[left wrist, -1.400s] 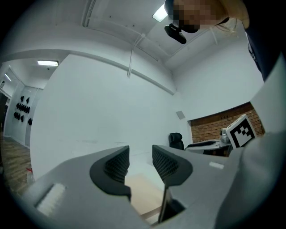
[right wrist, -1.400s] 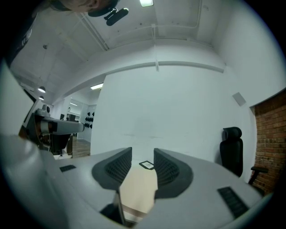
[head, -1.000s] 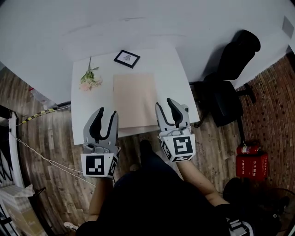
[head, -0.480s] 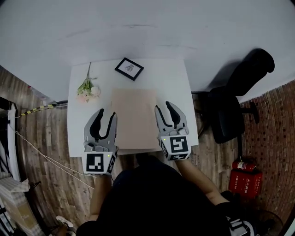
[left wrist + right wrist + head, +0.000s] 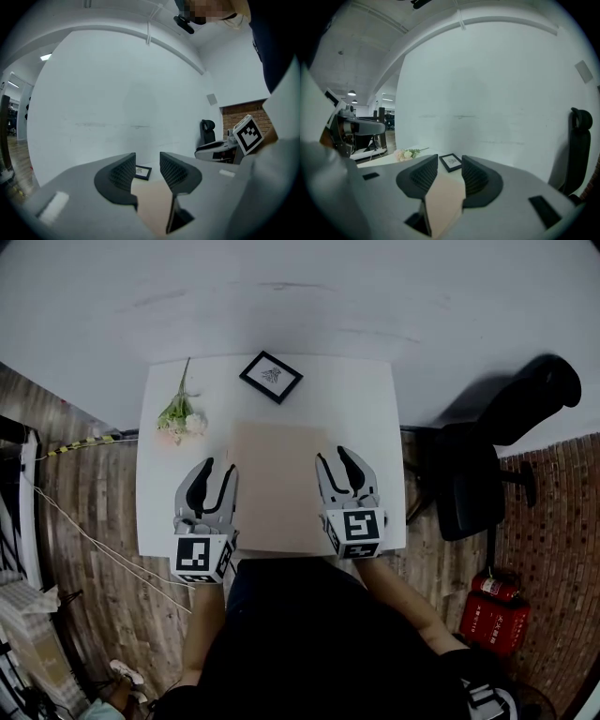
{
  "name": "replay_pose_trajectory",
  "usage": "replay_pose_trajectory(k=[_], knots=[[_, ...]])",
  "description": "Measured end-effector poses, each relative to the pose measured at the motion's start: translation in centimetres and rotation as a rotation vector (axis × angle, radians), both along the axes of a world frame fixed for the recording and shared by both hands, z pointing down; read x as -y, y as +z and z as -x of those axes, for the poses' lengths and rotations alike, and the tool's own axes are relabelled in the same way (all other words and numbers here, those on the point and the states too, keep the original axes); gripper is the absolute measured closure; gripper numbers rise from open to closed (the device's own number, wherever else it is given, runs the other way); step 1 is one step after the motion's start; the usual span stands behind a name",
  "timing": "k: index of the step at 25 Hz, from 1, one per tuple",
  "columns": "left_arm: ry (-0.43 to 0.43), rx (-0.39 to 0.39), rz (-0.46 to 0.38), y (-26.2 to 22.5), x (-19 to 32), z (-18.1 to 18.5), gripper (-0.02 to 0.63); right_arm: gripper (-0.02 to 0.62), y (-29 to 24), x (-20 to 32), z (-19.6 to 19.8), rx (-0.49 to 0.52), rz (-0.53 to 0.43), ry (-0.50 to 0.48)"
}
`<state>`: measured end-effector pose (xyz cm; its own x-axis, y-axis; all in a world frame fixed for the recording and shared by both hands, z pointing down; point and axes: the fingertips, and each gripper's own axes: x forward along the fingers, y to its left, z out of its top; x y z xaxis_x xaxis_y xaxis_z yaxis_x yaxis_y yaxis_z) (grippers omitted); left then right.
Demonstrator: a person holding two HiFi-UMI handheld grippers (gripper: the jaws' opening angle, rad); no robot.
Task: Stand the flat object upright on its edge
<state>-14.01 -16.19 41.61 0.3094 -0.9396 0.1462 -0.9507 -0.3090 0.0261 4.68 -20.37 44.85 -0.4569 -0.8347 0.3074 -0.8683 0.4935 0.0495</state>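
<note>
Board (image 5: 277,486) lies flat, centre of table (image 5: 366,399) near edge, long axis running away from me. My left gripper (image 5: 217,469) and right gripper (image 5: 334,457) flank its sides, equally near; jaws half-parted, gripping nothing.

The beige flat board (image 5: 277,484) looks matt and smooth, like card, and the white table (image 5: 361,409) under it is smooth with a dull sheen. The left gripper (image 5: 215,467) and right gripper (image 5: 336,457) are matt grey plastic with 2 ribbed black pads (image 5: 121,173) each. The floor (image 5: 89,512) is worn wood planking.
</note>
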Motion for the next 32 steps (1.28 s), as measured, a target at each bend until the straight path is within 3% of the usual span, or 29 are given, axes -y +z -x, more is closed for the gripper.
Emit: replay_pose_trajectory(k=[15,26,32], knots=[[0.104,0.029,0.317,11.3,-0.2,1.4,0.436,0.419,8.9,-2.6,-0.3,-0.053,0.259,0.058],[0.210,-0.066,0.609,17.7,-2.3,0.8,0.341,0.370,14.6,-5.3,-1.0,0.040,0.537,0.099],[0.216,-0.129,0.733,19.3,-3.3,0.9,0.330,0.370,15.6,-5.9,-0.9,0.057,0.610,0.090]])
